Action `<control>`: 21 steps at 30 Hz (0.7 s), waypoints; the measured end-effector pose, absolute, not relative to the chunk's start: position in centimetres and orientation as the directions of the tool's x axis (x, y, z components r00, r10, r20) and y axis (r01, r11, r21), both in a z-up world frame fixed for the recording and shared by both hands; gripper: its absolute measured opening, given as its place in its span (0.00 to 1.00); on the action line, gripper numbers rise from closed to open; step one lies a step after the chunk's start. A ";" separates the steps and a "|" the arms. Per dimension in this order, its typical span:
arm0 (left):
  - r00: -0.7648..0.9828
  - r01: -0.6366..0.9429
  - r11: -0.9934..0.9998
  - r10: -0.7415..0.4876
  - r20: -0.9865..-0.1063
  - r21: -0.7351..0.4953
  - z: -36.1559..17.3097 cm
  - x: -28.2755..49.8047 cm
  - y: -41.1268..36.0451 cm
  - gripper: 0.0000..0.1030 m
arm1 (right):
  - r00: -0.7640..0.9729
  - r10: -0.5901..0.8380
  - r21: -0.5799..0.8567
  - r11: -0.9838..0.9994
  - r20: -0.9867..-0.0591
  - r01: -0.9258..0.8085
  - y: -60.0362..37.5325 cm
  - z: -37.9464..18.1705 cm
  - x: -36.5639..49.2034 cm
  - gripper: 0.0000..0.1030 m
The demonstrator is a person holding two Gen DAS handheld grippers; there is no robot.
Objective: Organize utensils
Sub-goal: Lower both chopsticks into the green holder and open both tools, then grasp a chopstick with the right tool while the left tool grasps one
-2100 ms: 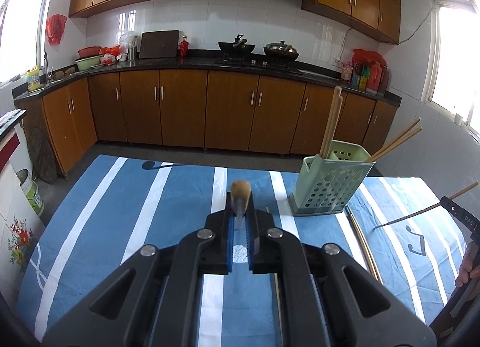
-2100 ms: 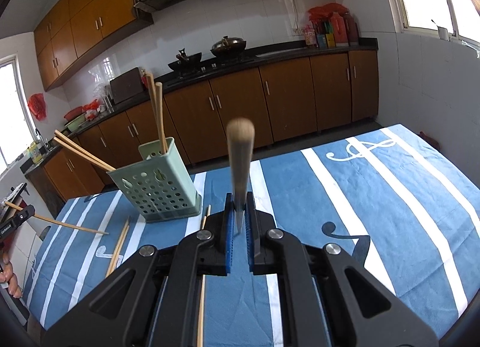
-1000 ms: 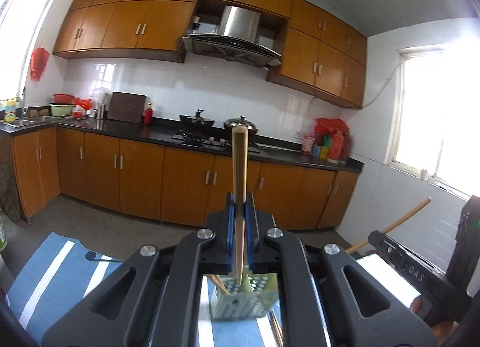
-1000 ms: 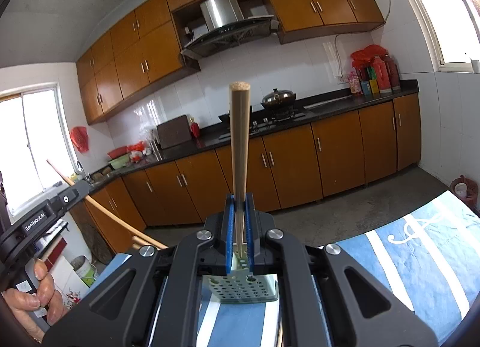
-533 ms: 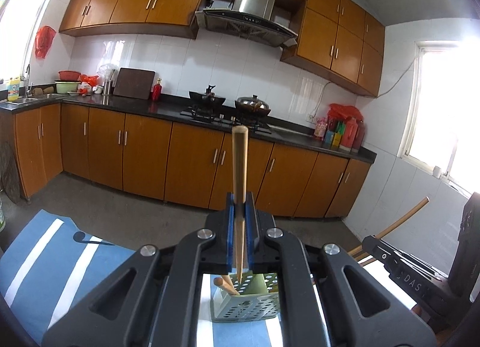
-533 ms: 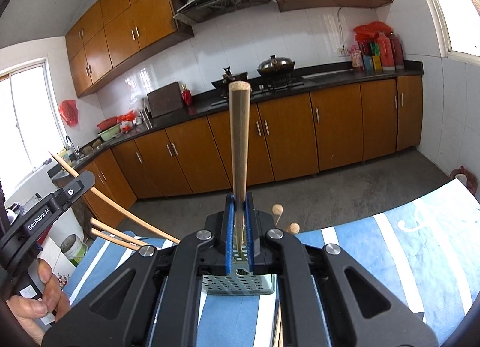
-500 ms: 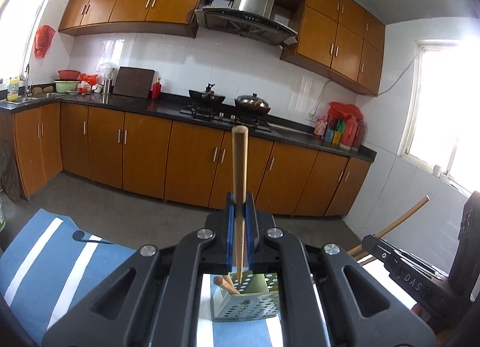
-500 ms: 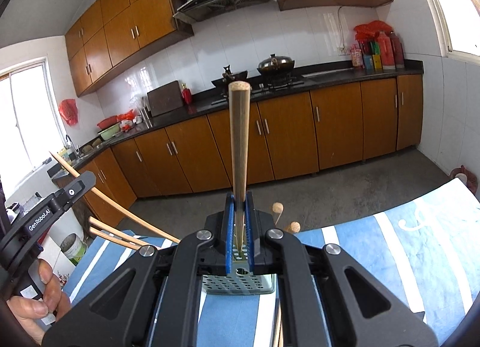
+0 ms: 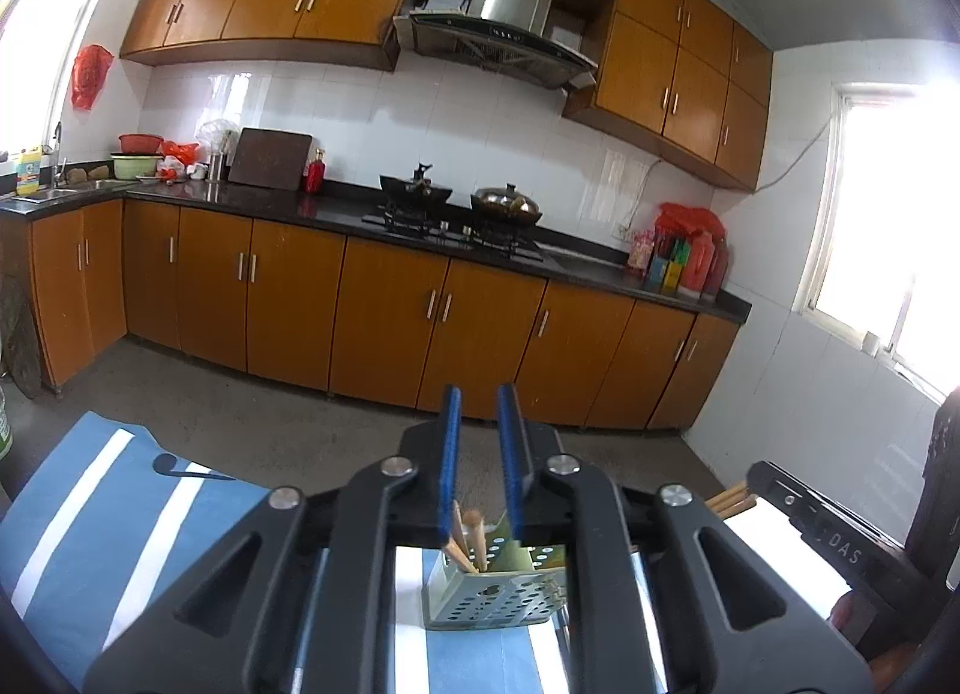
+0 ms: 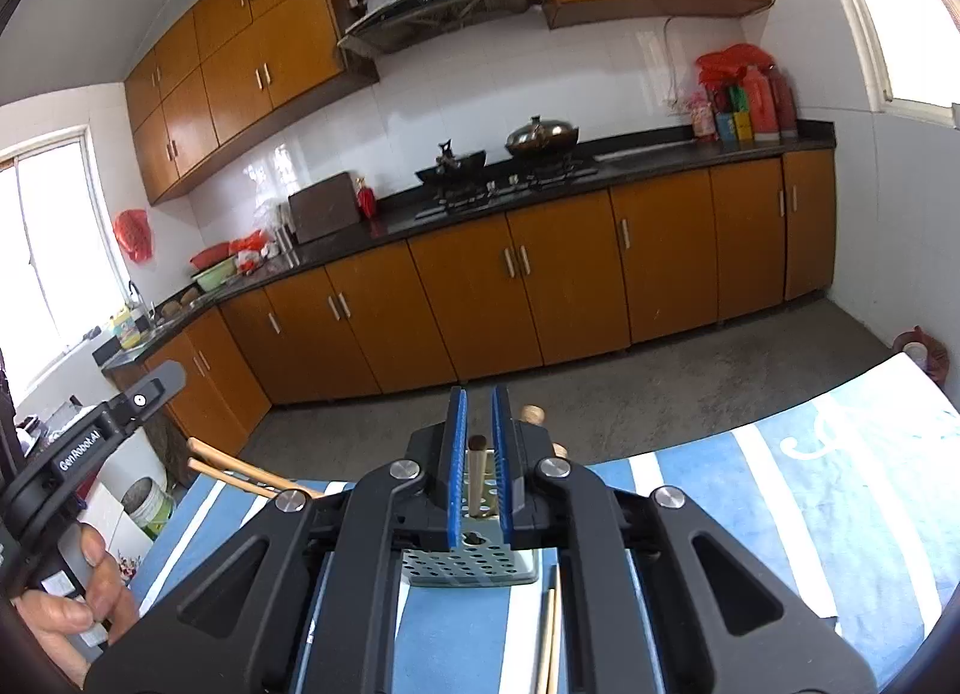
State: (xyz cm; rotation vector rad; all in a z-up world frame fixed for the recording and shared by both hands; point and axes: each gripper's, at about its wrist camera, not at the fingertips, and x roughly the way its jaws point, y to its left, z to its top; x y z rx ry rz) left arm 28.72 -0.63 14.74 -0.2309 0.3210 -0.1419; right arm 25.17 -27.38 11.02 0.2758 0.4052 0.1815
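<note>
Both grippers, left gripper point(image 9: 478, 463) and right gripper point(image 10: 477, 463), hang open above the green holder point(image 10: 469, 565) on the table; chopsticks point(image 9: 468, 535) stand inside it, more chopsticks point(image 10: 547, 628) lie beside it, likely next

- The green utensil holder point(image 9: 492, 598) is mostly hidden behind the left gripper point(image 9: 478, 457); only its lower perforated wall and part of its rim show.
- In the right wrist view, the holder's upper part sits behind the right gripper point(image 10: 476, 454).
- Loose chopsticks point(image 10: 549, 634) near the holder run off the bottom edge.
- The bottles point(image 9: 690, 262) on the far counter are too small to tell apart.
</note>
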 end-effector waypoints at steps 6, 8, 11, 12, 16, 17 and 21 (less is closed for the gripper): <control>0.946 0.074 0.971 -0.140 -0.293 -0.227 15.5 24.7 1.8 0.22 | 0.906 0.183 0.282 0.957 -0.382 -0.074 -29.4 10.0 21.6 0.09; 0.944 0.060 0.976 -0.124 -0.307 -0.211 14.5 23.0 3.0 0.23 | 0.889 0.174 0.277 0.959 -0.424 -0.056 -30.0 8.5 20.9 0.09; 0.926 0.030 0.982 -0.098 -0.364 -0.188 11.6 21.1 4.8 0.23 | 0.832 0.178 0.273 0.961 -0.526 -0.033 -30.3 4.3 20.4 0.09; 0.914 0.018 0.984 -0.089 -0.396 -0.179 10.3 20.8 5.3 0.23 | 0.812 0.184 0.275 0.961 -0.554 -0.030 -30.3 3.0 20.4 0.09; 0.853 -0.009 0.989 -0.068 -0.518 -0.145 4.9 20.4 6.7 0.23 | 0.705 0.247 0.311 0.949 -0.665 -0.040 -29.1 -2.7 20.4 0.09; 0.828 -0.016 0.988 -0.072 -0.556 -0.150 3.2 20.4 7.0 0.23 | 0.672 0.266 0.314 0.948 -0.691 -0.052 -28.5 -4.2 20.4 0.09; 0.767 -0.007 0.988 -0.092 -0.635 -0.152 -0.7 20.1 7.1 0.23 | 0.599 0.291 0.298 0.950 -0.746 -0.090 -26.2 -7.5 20.1 0.09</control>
